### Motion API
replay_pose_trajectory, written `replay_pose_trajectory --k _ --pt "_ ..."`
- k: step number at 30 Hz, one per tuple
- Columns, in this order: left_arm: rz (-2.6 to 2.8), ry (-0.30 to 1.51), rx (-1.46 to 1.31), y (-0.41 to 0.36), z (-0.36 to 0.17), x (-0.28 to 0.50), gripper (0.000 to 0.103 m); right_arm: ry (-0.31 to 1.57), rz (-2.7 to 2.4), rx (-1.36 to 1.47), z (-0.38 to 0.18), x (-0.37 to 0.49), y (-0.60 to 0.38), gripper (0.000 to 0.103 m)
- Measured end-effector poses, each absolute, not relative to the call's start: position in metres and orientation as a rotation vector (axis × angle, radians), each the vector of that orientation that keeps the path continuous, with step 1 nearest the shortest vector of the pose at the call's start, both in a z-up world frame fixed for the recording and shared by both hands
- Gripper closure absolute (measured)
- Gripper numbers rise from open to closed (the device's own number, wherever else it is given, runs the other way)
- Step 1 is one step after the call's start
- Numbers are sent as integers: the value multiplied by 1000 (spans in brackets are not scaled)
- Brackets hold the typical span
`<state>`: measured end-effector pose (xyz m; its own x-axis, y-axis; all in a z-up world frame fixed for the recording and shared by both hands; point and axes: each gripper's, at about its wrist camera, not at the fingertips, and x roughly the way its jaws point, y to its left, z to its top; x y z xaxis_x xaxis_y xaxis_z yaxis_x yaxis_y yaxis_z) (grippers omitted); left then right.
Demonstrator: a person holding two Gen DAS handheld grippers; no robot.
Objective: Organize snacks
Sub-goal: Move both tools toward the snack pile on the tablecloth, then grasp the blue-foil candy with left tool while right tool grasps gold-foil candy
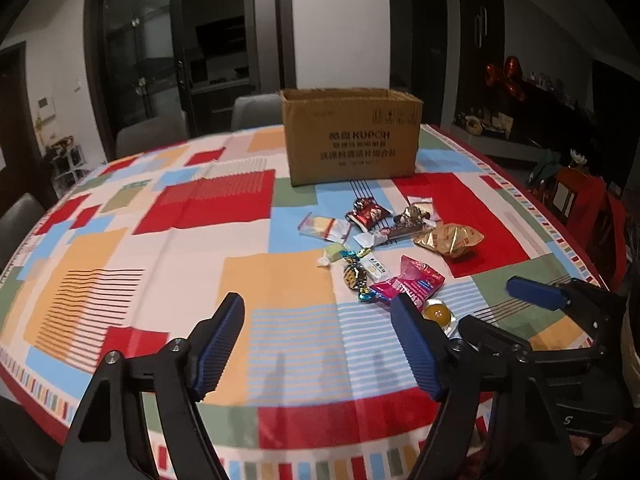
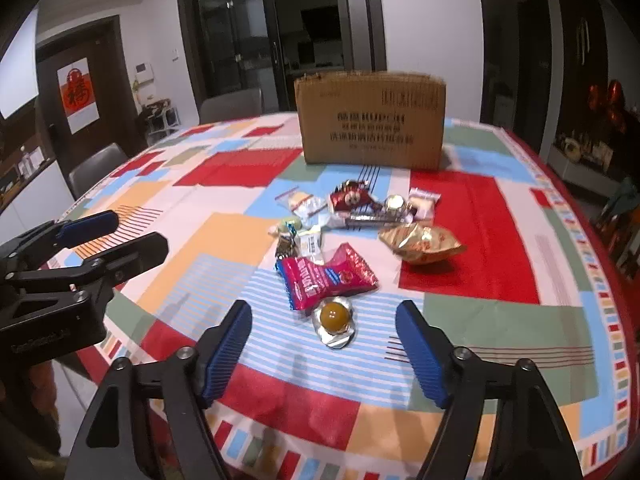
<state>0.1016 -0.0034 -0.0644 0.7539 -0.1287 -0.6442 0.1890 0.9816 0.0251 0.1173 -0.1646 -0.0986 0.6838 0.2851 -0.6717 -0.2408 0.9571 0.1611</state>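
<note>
Snacks lie in a loose cluster on a counter covered with a patchwork cloth of red, blue, orange and green blocks. At the far side of the cluster stands an open cardboard box, upright, with dark print on its front. Closest to the box are a clear packet with a yellow snack, a dark red wrapped sweet and a white packet, all near one another. A crumpled gold bag sits to the right of them, on a red block of the cloth. Nearer the camera is a pink packet, and just beside its near edge a round amber jelly cup on crinkled foil. Small foil-wrapped sweets lie to the left of the pink packet.

Right gripper hangs low over the near edge of the counter, jaws wide apart and holding nothing, with the jelly cup just ahead of the gap between them. Left gripper hangs to the left of the snacks, jaws also wide apart and holding nothing, over striped cloth.
</note>
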Motion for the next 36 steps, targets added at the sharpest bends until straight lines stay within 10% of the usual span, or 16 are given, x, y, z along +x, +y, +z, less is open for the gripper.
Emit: replay_pose_trajectory --k 36 --pt "-284 894 15 -45 -138 208 85 898 311 62 -146 175 -173 75"
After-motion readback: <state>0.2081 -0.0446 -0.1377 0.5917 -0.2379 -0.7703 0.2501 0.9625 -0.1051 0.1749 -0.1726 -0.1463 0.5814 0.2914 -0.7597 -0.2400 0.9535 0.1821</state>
